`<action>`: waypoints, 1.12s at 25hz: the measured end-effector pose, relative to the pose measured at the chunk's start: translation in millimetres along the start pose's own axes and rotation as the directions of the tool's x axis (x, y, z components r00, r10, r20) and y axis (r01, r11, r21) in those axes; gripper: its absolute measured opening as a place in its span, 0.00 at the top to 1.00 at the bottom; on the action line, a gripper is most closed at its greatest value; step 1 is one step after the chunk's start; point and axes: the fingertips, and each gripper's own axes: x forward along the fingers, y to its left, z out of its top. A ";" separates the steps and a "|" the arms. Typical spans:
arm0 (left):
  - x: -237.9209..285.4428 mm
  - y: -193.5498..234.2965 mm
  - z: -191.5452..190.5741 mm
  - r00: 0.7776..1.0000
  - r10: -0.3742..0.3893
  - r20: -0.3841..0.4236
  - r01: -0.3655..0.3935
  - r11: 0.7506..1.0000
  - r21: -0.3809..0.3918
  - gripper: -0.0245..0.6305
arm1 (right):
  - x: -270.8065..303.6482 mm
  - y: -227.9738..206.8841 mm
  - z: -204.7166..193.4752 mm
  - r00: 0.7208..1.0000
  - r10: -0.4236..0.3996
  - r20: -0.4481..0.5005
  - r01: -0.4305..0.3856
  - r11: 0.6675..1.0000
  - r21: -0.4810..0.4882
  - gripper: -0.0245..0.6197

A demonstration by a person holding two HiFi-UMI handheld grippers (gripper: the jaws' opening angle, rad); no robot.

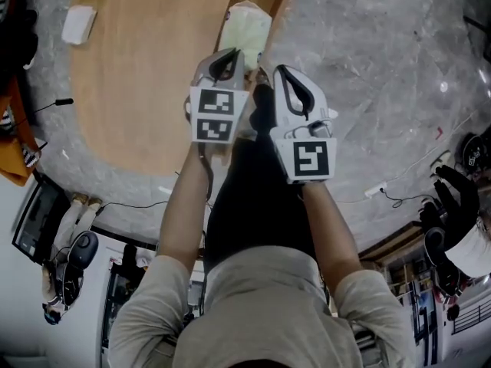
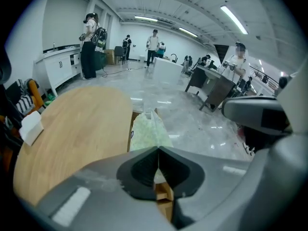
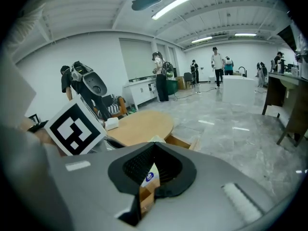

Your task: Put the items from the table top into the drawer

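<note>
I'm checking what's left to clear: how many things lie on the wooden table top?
1: a white box near the table's far left edge. The left claw may hide a bit of the table.

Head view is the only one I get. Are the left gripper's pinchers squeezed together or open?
Observer: The left gripper is shut. Its jaws are pressed together with nothing between them.
Operator: And the other one?
Observer: The right gripper is shut too, and empty.
Operator: What's in the drawer?
Observer: A pale bag lies in the drawer. The right gripper view shows a round blue sticker on it.
</note>
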 end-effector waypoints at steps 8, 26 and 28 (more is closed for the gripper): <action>45.2 11.7 -11.8 0.996 0.054 -0.068 -0.050 0.997 0.063 0.93 | -2.3 -28.1 -13.8 0.999 -0.037 -0.029 0.038 0.999 0.013 0.95; 115.9 11.5 -69.1 0.979 0.068 -0.190 -0.063 0.998 0.028 0.93 | 14.4 -30.9 -36.0 0.993 0.008 -0.118 -0.005 1.000 0.028 0.95; 117.7 10.2 -74.1 0.980 0.058 -0.191 -0.064 0.998 -0.024 0.93 | 13.3 -31.9 -37.1 0.993 0.008 -0.118 -0.004 0.999 0.033 0.95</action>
